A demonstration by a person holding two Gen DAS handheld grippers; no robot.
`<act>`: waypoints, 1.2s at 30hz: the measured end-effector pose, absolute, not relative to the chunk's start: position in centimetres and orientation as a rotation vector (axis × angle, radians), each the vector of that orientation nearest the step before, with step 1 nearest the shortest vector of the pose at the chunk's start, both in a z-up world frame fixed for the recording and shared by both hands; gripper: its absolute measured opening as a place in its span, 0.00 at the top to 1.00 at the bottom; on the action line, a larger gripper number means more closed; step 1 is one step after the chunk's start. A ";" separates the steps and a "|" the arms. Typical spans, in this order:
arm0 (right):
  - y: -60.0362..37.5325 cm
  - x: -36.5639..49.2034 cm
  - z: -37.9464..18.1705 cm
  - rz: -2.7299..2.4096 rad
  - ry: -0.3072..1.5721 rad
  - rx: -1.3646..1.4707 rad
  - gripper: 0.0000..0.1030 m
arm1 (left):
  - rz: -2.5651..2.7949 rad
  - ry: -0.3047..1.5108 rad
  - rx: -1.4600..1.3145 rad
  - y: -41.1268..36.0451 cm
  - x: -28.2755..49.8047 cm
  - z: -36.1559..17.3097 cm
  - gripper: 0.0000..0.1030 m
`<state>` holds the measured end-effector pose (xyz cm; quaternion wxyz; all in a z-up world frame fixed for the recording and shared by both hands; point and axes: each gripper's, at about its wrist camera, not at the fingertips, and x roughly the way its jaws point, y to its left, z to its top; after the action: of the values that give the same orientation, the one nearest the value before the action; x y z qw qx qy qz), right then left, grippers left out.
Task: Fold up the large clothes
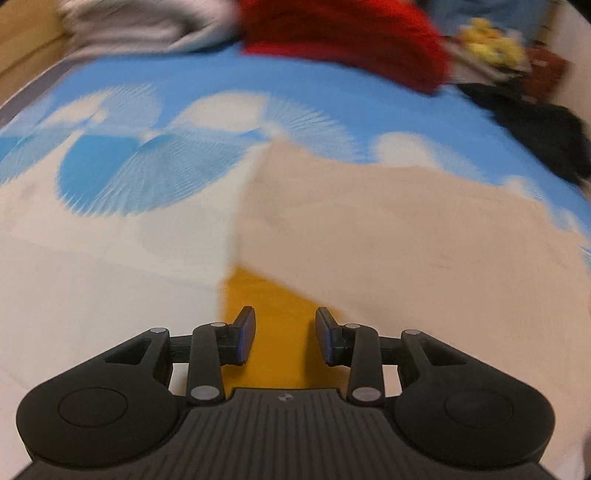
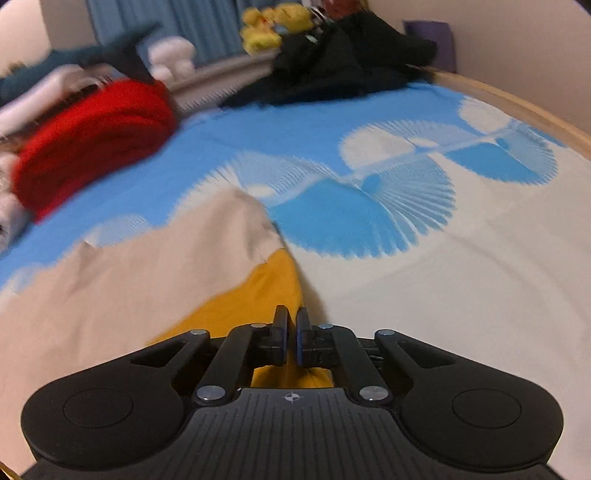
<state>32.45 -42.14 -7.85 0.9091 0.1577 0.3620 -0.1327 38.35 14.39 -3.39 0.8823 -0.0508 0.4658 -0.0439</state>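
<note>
Setting: a bed (image 1: pixel 110 258) with a wooden frame rail (image 2: pixel 517 107) along one side, covered by a bedsheet (image 2: pixel 461 280) printed in blue and white with fan-like circular motifs. Both views are motion-blurred; no writing, brand or label can be read anywhere. No containers are in view.

Task item: one large garment (image 1: pixel 406 236), pale beige on its outer face, spread flat on the bedsheet. A mustard-yellow section (image 1: pixel 273 317) of it shows at the near edge, under the turned beige layer. The beige cloth lies smooth, with only faint creases.

Left claw (image 1: pixel 285 338): fingers apart, poised over the yellow section, nothing between them.

Right claw (image 2: pixel 291 339): fingers drawn nearly together with a thin gap, sitting at the edge of the yellow section (image 2: pixel 258 295); whether cloth is pinched between them cannot be told.

Other items at the far end of the bed:
- red folded cloth (image 2: pixel 92 144), thick and soft-looking.
- grey-white cloth pile (image 1: pixel 147 26), beside the red one.
- black clothing heap (image 2: pixel 340 62).
- yellow plush toys (image 2: pixel 273 26), behind the black heap.
- white plush shape (image 2: pixel 171 59), near a blue curtain (image 2: pixel 199 22).
</note>
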 end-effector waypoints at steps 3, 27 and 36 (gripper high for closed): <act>-41.7 31.7 -6.5 -0.352 0.694 0.246 0.92 | -0.287 0.953 -0.070 12.0 36.2 -2.2 0.61; -42.0 20.3 -4.2 -0.274 0.888 -0.133 0.93 | -0.048 1.015 0.078 17.8 28.3 2.0 0.53; -37.1 9.0 7.9 -0.199 0.290 0.083 0.70 | -0.075 0.684 -0.087 14.2 19.4 6.7 0.49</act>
<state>8.97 -37.11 7.86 0.9837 0.0414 0.1440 -0.0990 19.40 14.23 6.66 0.9405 -0.0426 0.3352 -0.0365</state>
